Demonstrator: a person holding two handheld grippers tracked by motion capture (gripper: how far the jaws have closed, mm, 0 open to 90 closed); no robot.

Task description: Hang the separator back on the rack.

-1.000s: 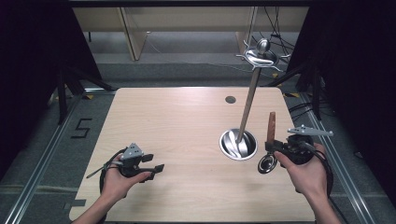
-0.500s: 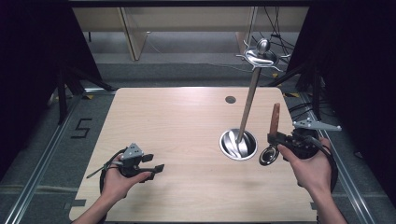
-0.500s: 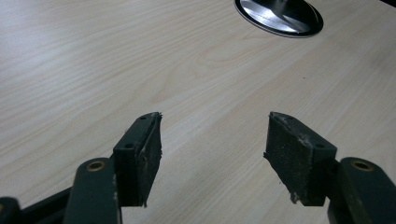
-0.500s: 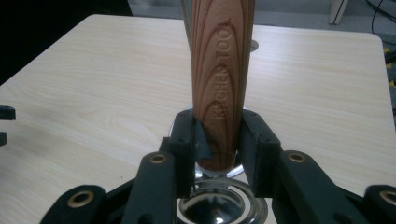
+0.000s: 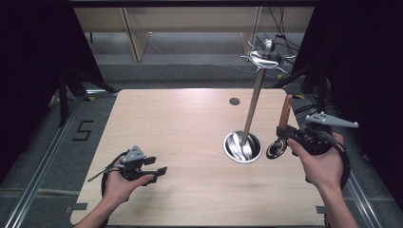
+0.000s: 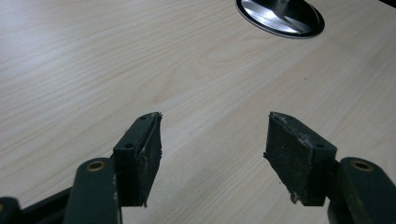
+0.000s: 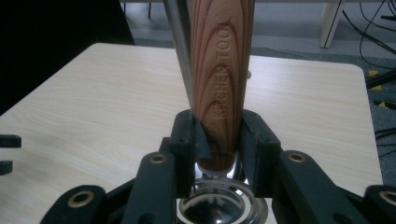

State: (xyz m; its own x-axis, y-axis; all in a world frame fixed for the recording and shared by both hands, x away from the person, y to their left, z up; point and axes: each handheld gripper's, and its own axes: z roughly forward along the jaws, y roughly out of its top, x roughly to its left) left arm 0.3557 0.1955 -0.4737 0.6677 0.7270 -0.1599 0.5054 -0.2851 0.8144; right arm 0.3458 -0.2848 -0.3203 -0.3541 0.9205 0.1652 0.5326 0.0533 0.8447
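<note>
A metal utensil stand rises from a round shiny base point(image 5: 242, 147) right of the table's middle; its pole point(image 5: 252, 114) ends in a ring of hooks point(image 5: 263, 57). My right gripper point(image 5: 292, 135) is shut on a utensil just right of the base, gripping the lower end of its wooden handle point(image 5: 285, 111), which points up. The utensil's round metal head point(image 5: 276, 148) hangs below the jaws. In the right gripper view the handle point(image 7: 222, 70) stands between the jaws with the pole point(image 7: 180, 46) just behind it. My left gripper point(image 5: 159, 171) rests open and empty at the front left.
A small dark grommet hole point(image 5: 234, 101) sits near the table's far edge. The left gripper view looks over bare wood toward the stand's base point(image 6: 280, 16). Dark curtains flank the table, and cables and wooden furniture lie beyond it.
My right gripper has lifted the utensil slightly and shifted it to the right, away from the stand's base. The left gripper has stayed still.
</note>
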